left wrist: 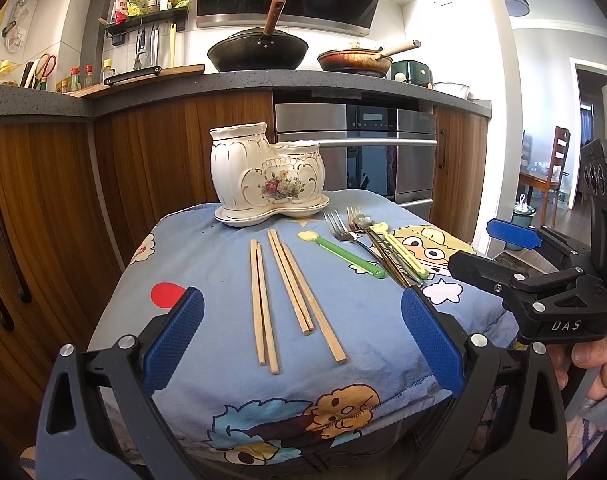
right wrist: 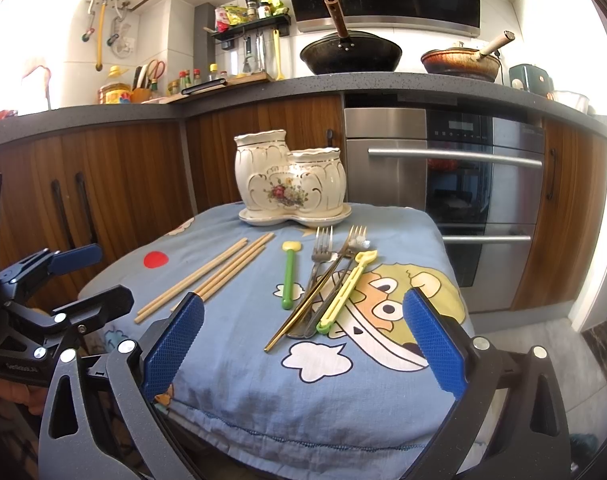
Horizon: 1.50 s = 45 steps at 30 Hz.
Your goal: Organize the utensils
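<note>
Both my fingers wide open, empty: left gripper (left wrist: 301, 338) sits over the chopsticks (left wrist: 291, 292), long axis pointing away toward the holder (left wrist: 267, 172); right gripper (right wrist: 303, 342) nearer the forks (right wrist: 321, 264) pile. Holder at worktop's far edge, clear cloth (right wrist: 239, 360) between, open room.

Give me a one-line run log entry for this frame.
stage: pre-grasp | left tool: open, empty | right tool: open, empty | chopsticks, forks: on cloth | ceramic holder: empty as far as visible
</note>
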Each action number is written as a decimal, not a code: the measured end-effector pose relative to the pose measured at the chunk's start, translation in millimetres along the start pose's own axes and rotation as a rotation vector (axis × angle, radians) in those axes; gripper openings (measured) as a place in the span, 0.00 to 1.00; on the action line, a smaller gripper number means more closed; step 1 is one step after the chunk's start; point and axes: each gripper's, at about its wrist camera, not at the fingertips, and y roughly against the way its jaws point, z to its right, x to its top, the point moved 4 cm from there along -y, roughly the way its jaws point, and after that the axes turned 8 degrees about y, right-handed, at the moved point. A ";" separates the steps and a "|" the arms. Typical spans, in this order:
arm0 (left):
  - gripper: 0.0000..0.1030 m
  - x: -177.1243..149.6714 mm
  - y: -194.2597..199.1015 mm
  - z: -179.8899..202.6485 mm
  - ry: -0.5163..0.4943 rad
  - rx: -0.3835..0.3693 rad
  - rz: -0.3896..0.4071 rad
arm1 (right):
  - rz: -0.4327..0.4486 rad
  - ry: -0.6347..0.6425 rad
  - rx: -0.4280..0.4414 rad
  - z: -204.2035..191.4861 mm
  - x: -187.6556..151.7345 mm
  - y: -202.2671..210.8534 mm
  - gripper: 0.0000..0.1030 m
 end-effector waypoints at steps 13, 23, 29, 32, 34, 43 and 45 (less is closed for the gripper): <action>0.95 -0.2 -0.2 0.0 0.000 0.000 -0.001 | 0.000 -0.002 0.001 0.6 0.2 0.6 0.96; 0.95 -1.5 -1.4 -1.8 0.000 0.000 -0.006 | -0.001 -0.004 0.001 0.4 0.0 0.2 0.96; 0.95 -4.0 -2.8 -3.6 0.001 0.002 -0.014 | -0.002 -0.006 0.002 0.6 0.2 0.1 0.96; 0.95 -3.9 -3.6 -3.4 0.002 0.002 -0.018 | -0.002 -0.010 0.004 1.3 -1.2 -1.1 0.96; 0.95 -3.3 -4.4 -3.0 0.001 0.003 -0.019 | -0.002 -0.011 0.003 0.9 -1.9 -1.6 0.96; 0.95 -4.0 -4.4 -3.2 0.002 0.004 -0.021 | -0.002 -0.014 -0.001 1.6 -2.6 -2.1 0.96; 0.95 -4.3 -5.0 -4.0 0.003 0.005 -0.026 | -0.004 -0.015 -0.001 2.1 -2.3 -2.0 0.96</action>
